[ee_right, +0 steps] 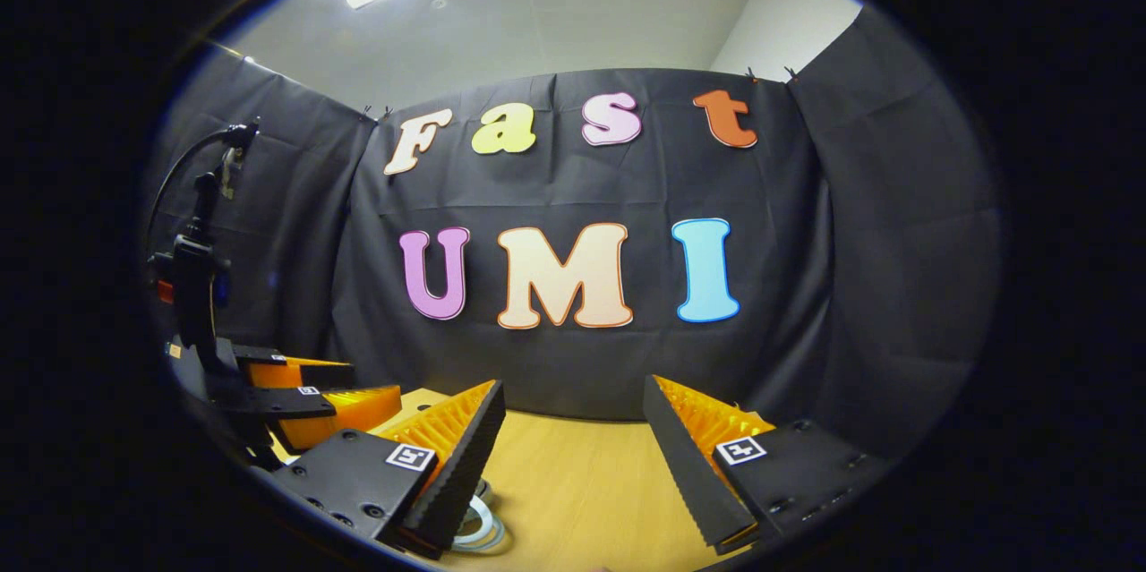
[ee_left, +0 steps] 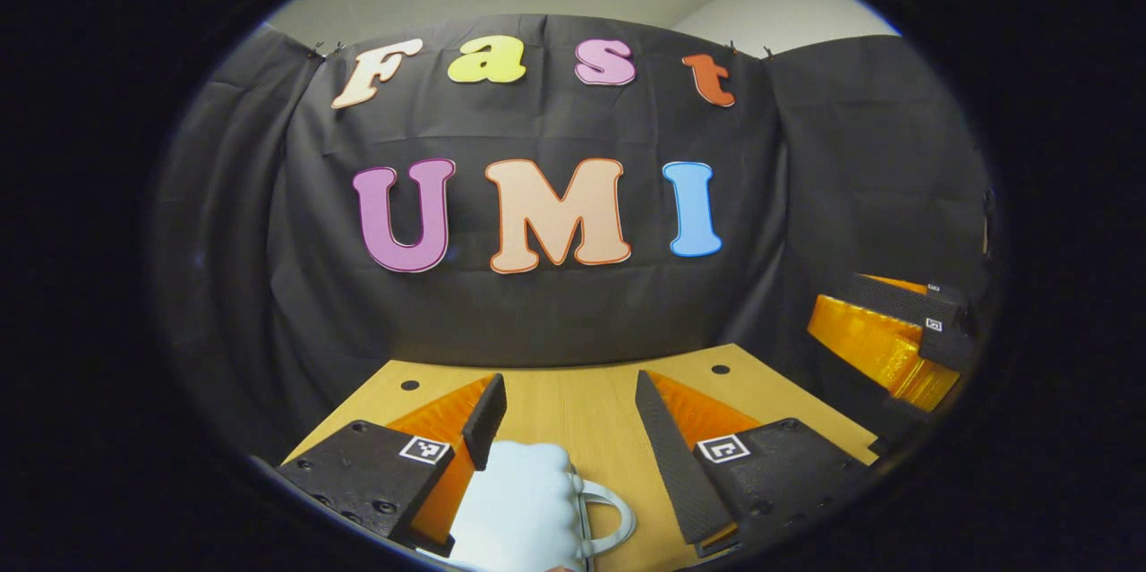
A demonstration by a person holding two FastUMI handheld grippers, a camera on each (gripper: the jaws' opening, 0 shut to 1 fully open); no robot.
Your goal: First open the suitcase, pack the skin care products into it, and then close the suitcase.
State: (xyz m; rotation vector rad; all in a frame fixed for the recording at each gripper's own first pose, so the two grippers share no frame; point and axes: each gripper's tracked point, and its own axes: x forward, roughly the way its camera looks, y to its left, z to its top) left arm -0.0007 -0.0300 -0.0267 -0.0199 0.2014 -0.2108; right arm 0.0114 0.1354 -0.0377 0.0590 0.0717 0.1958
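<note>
In the left gripper view, a pale blue suitcase (ee_left: pixel 519 505) with a white handle (ee_left: pixel 609 514) sits at the bottom centre of the frame on the wooden desk (ee_left: pixel 573 402). It lies low between the fingers of the left tool (ee_left: pixel 568 415), which are spread wide with neither pressing on it. At the right edge of that view the other tool appears, raised above the desk's corner.

The right gripper view has a stack of flat round containers (ee_right: pixel 474 527) at the bottom, just right of the near finger, partly hidden by it. The right tool (ee_right: pixel 573 429) is also spread, gripping nothing, over bare desk. At the lower left of that view is the left tool, with a dark stand (ee_right: pixel 192 286) and cable rising behind it.
</note>
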